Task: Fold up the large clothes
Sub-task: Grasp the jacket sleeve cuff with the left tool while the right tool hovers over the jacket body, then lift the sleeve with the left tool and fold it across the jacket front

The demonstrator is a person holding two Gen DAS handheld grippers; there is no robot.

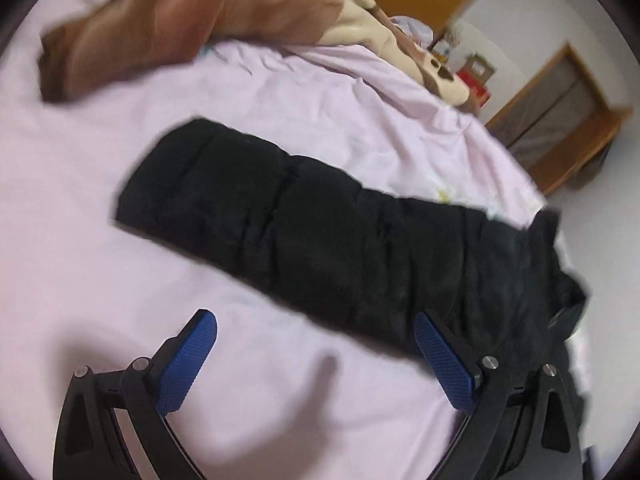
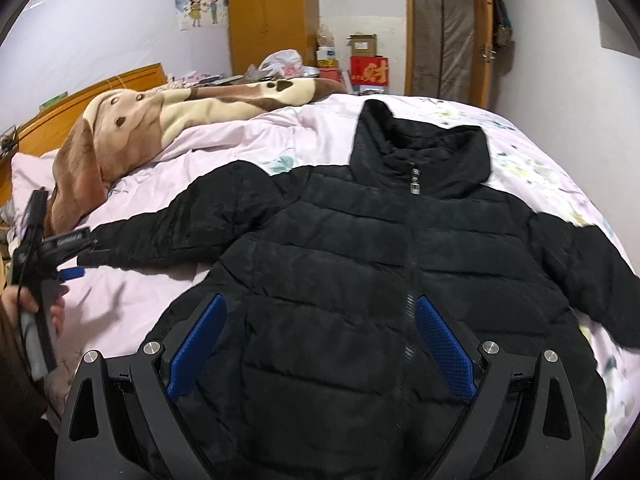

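Left wrist view: left tongs [image 1: 316, 356] apart, nothing between them, hovering low over the bed [image 1: 100, 184]. One sleeve [image 1: 256, 208] of the black puffer jacket [image 1: 460, 264] lies stretched flat across the pink sheet, cuff end pointing away toward the brown blanket [image 1: 136, 36] bunched at the far edge. The right finger's blue pad sits just over the sleeve's near edge; whether it touches the cloth, cannot tell. Frame is motion-blurred.

Right wrist view: right tongs [image 2: 320, 344] also spread wide, empty, above the jacket's lower front. Jacket lies face up on the bed, zipped, zipper [image 2: 412, 264] running up the middle to a standing collar [image 2: 424, 152], both sleeves splayed out to the sides. The left tongs show at the far left edge, at the cuff, held in a person's hand [image 2: 44, 312].

Handling, as a judgement: quilted, padded, soft, fairly light but bulky. It likely springs back and resists a crisp crease. Shell fabric looks smooth, so a shallow pinch may slip. Better holds: the cuff, the hem seam, or a stitched ridge between quilt channels, biting deep. Fold each sleeve in over the chest first.
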